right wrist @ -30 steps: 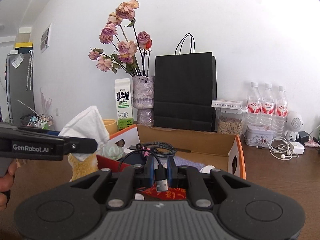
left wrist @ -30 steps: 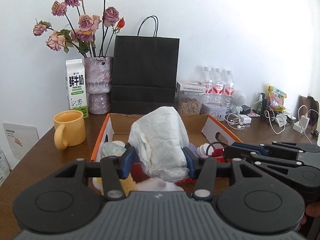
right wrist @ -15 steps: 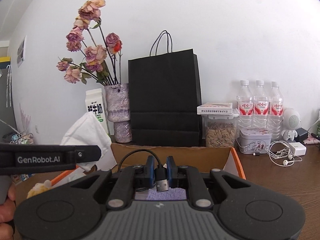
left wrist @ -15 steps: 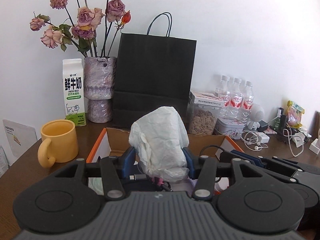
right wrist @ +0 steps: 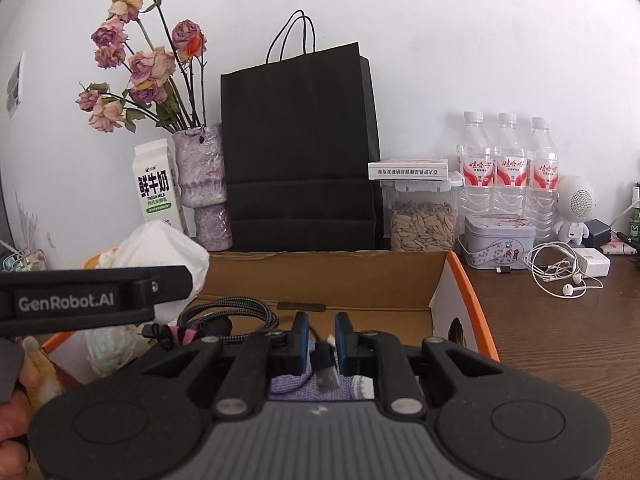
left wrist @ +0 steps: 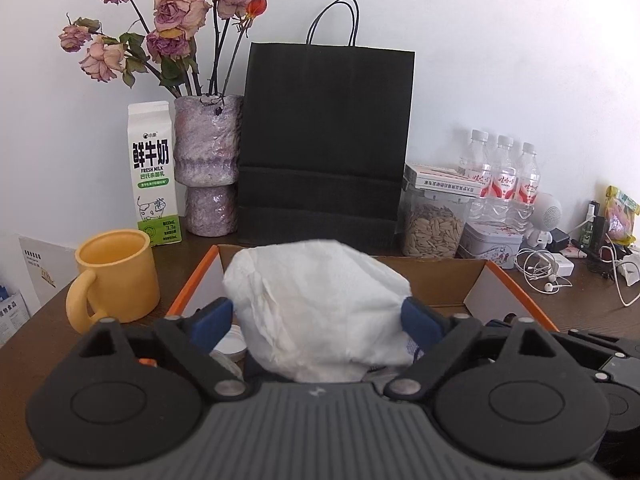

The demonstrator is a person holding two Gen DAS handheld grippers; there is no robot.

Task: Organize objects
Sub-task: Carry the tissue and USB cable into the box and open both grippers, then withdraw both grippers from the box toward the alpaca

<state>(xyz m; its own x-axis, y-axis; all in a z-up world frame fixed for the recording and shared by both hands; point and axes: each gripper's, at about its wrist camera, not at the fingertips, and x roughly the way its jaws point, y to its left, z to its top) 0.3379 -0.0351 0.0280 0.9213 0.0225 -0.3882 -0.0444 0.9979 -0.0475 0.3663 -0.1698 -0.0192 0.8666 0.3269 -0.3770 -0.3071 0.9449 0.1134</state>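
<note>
Brown wooden table (right wrist: pixel 560 340) runs up to a white wall, and the nearest things are the two grippers held over an open cardboard box (left wrist: pixel 516 284) with orange edges. The left gripper (left wrist: pixel 316 316) stands wide, its jaws having just been opening; a crumpled white tissue wad (left wrist: pixel 312 280) sits between the blue pads and fills the gap edge to edge, though I cannot tell whether it still touches them; it sits above the left part of the box. A person's hand (right wrist: pixel 12 432) shows at the grip of that gripper in the right wrist view. The right gripper (right wrist: pixel 322 332) is narrow, its jaws having just opened a little; the black plug (right wrist: pixel 325 372) of a braided cable (right wrist: pixel 240 308) hangs tilted between the pads, loose, with a sliver of space on either side; the cable's coil lies over the box floor just left of the jaws, above a purple cloth (right wrist: pixel 288 384).

Beside the box on the left stands a yellow mug (left wrist: pixel 120 276); on the right lie white earphones (right wrist: pixel 560 276) and a small tin (left wrist: pixel 490 244). Behind, along the wall, stand a milk carton (left wrist: pixel 154 176), a purple vase (left wrist: pixel 208 160) of dried roses (left wrist: pixel 172 16), a black paper bag (left wrist: pixel 324 140), a jar of seeds (left wrist: pixel 434 228) and three water bottles (left wrist: pixel 504 176).
</note>
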